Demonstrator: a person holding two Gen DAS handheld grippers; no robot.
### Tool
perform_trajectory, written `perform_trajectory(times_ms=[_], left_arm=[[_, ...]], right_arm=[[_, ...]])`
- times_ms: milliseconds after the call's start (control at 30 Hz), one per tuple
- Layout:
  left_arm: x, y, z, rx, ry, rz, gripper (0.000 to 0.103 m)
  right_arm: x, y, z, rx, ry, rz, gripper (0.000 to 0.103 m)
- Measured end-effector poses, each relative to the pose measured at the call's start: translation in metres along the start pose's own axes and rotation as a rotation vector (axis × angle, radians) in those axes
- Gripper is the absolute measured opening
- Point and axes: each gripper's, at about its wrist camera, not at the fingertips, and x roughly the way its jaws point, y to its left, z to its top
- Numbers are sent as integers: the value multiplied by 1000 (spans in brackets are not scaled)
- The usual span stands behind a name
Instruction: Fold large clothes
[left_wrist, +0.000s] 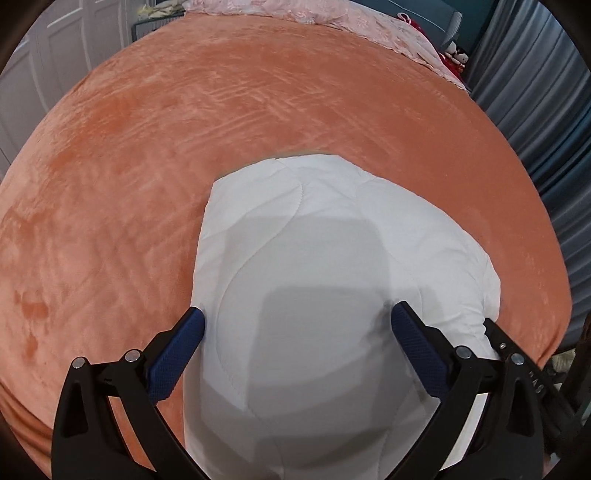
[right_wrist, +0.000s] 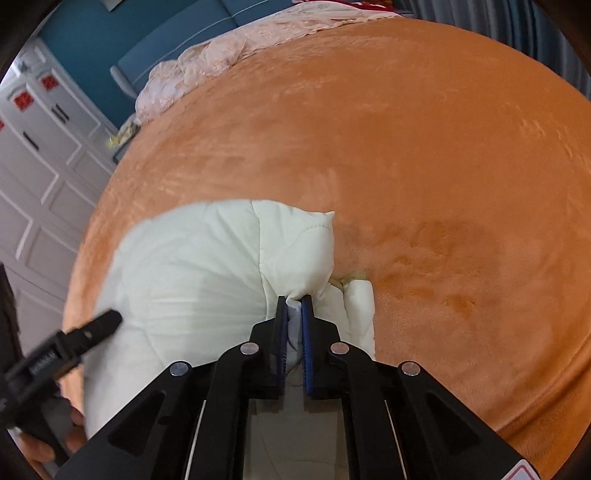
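A white quilted comforter (left_wrist: 295, 236) lies bunched and folded on the orange bed cover (left_wrist: 147, 147), near the bed's front edge. My left gripper (left_wrist: 299, 319) hovers over it, jaws spread wide, one blue pad (left_wrist: 181, 354) at its left edge and the other over its right half. In the right wrist view my right gripper (right_wrist: 294, 301) is shut on a fold at the right end of the comforter (right_wrist: 192, 266), with white fabric pinched between the pads. The left gripper's black finger (right_wrist: 103, 323) shows at the comforter's left side, held by a hand (right_wrist: 40, 448).
The orange cover (right_wrist: 424, 166) stretches wide beyond the comforter. A pink lace bedspread (right_wrist: 207, 62) lies crumpled at the head of the bed. White panelled cupboard doors (right_wrist: 40, 173) stand to one side, grey-blue curtains (left_wrist: 535, 110) to the other.
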Motion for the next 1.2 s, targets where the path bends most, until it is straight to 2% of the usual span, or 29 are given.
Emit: perform_trajectory(times_ms=[200,367,433,467,500,633,733,933,1100,1200], left_arm=[[15,-3,-11,29,-61,68,98],[17,-4,-15,38,-99,89,98],[15,-5,-16,47,-108,94,98],[15,-4,-17,49,-111,98,98],[13,-4,-18,50,-113,100,98],[11,0,-18,38,-110,80,98],[-1,11,-20,-10,-86,15,98],[-25,68,-54,-205,13,-228,98],[-11,114,-95,-366,132,-453,98],[-3,119,-104,-409,144,-519,98]], right_arm=[[12,10,-4,-103,-61,-77,7],[4,4,-10,-95,-128,-53,15],[-9,0,-14,-62,-157,-59,28],[-12,0,-15,-48,-161,-78,54],[-19,-6,-19,-11,-170,-125,69],[-23,-29,-29,96,-119,16,70],[-24,-42,-38,150,-85,113,70],[-16,-52,-46,187,-19,263,71],[-3,-61,-47,257,36,373,72],[1,-61,-48,259,44,388,72]])
